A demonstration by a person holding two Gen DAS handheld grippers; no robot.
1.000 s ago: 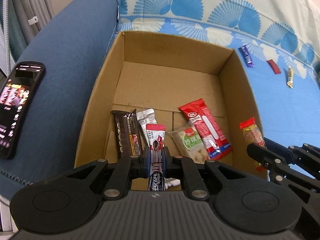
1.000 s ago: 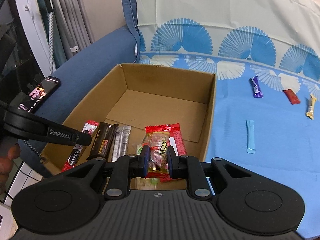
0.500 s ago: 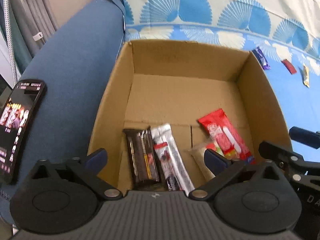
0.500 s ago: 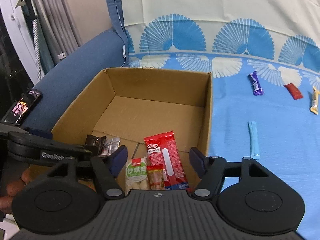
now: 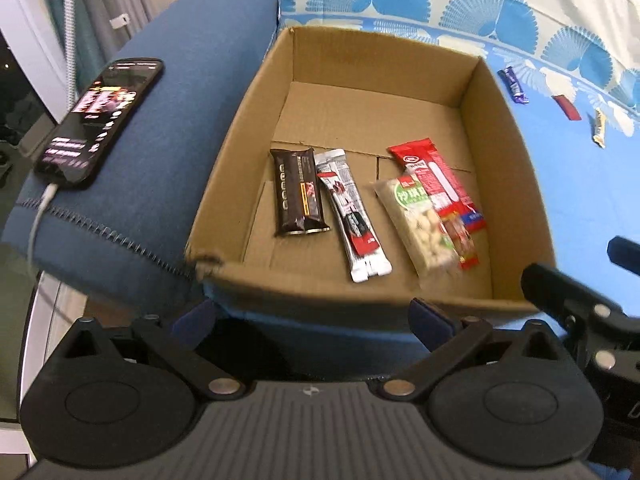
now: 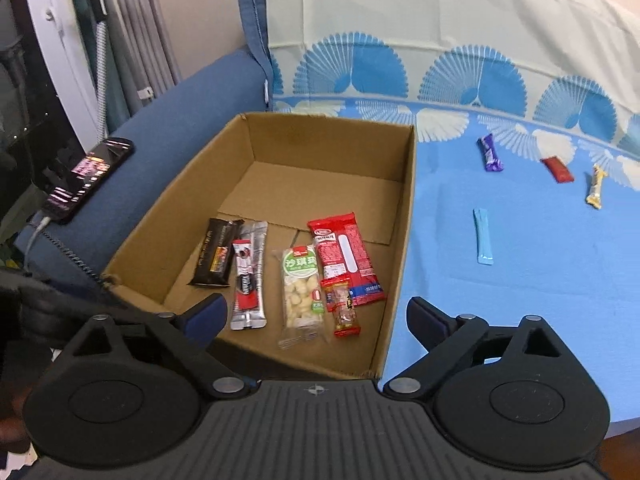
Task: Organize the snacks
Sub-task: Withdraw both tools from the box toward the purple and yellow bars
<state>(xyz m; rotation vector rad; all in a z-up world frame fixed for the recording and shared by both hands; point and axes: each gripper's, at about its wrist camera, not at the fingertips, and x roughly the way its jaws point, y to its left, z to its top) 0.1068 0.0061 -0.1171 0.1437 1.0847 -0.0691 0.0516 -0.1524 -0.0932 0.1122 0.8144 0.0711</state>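
Observation:
An open cardboard box (image 5: 516, 184) (image 6: 404, 216) sits on the sofa. In it lie a dark bar (image 5: 298, 192) (image 6: 216, 252), silver coffee sticks (image 5: 352, 216) (image 6: 250, 276), a green-label pack (image 5: 420, 224) (image 6: 302, 292), a long red pack (image 5: 436, 176) (image 6: 346, 256) and a small red bar (image 5: 464, 240) (image 6: 344, 308). My left gripper (image 5: 316, 320) is open and empty, just outside the box's near wall. My right gripper (image 6: 316, 320) is open and empty above the near wall.
Loose snacks lie on the blue cover to the right: a purple bar (image 6: 490, 154), a red bar (image 6: 557, 169), a gold bar (image 6: 596, 190) and a light blue stick (image 6: 482, 236). A lit phone (image 5: 100, 118) (image 6: 90, 178) rests on the sofa arm, cable attached.
Both grippers opened and dropped their snacks into the box: the left its coffee stick, the right its small red bar. Both then pulled back toward the near wall.

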